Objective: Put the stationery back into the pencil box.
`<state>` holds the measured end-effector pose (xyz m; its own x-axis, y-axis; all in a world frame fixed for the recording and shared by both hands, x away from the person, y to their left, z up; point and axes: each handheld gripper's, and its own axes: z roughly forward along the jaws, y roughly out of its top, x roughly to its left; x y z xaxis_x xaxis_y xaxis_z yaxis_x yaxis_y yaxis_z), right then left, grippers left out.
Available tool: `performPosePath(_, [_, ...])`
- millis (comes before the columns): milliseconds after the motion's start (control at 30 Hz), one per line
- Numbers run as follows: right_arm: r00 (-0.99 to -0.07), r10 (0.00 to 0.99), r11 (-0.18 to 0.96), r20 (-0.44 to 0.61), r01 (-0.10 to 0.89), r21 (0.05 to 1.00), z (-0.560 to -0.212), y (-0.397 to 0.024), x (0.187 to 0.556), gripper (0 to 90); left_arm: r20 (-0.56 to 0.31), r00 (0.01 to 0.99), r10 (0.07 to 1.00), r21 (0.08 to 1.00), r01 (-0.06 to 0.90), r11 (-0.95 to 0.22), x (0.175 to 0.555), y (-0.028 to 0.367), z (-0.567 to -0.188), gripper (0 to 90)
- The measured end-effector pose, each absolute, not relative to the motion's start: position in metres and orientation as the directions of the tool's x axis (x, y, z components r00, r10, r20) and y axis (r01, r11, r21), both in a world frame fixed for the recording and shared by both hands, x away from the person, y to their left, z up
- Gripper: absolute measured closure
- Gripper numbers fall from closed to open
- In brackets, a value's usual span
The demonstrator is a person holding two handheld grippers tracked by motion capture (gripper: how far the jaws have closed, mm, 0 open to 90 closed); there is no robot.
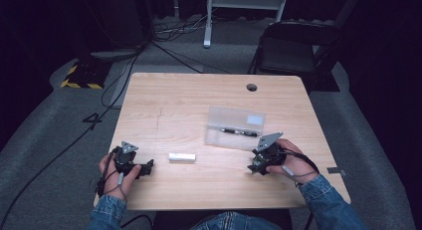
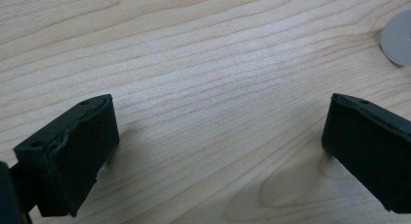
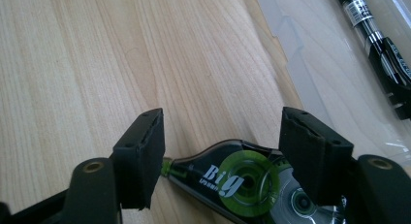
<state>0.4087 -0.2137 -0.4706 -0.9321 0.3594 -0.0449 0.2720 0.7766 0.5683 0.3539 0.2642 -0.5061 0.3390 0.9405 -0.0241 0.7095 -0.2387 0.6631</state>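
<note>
Right fingers (image 3: pixel 220 156) spread, straddling tape roller (image 3: pixel 242 180) marked "Big", pads apparently clear; left fingers (image 2: pixel 218 151) released over bare bench (image 2: pixel 194 64).

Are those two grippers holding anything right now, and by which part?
Neither holds anything. The left gripper is open over bare table. The right gripper straddles a correction tape dispenser lying on the table, its jaws apart from its sides.

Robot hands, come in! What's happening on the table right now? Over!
Left gripper open over bare table. Right gripper open, correction tape dispenser lying between its jaws. Clear pen case close beside it. White eraser sits mid-table.
</note>
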Motion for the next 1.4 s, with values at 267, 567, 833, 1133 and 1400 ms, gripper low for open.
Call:
performPosePath(267, [-0.918,0.396,0.758,-0.018,0.315,0.571,-0.468,-0.217,0.408,34.3,-0.024,0.339,0.94,0.663,0.71,-0.239,0.354,0.264,-0.506,0.2])
performPosePath(567, [-0.903,0.43,0.752,-0.011,0.352,0.557,-0.466,-0.222,0.408,34.4,-0.024,0.339,0.94,0.663,0.71,-0.239,0.354,0.264,-0.506,0.2])
performPosePath(833, [-0.907,0.42,0.751,-0.043,0.32,0.577,-0.466,-0.225,0.407,34.1,-0.024,0.339,0.941,0.663,0.71,-0.239,0.354,0.264,-0.506,0.2])
performPosePath(1133, [-0.881,0.463,0.761,-0.095,0.341,0.552,-0.469,-0.226,0.409,34.1,-0.024,0.339,0.94,0.663,0.71,-0.239,0.354,0.264,-0.506,0.2])
performPosePath(1400, [-0.883,0.46,0.768,-0.09,0.344,0.541,-0.474,-0.224,0.411,38.4,-0.024,0.339,0.94,0.663,0.709,-0.239,0.354,0.264,-0.506,0.2])
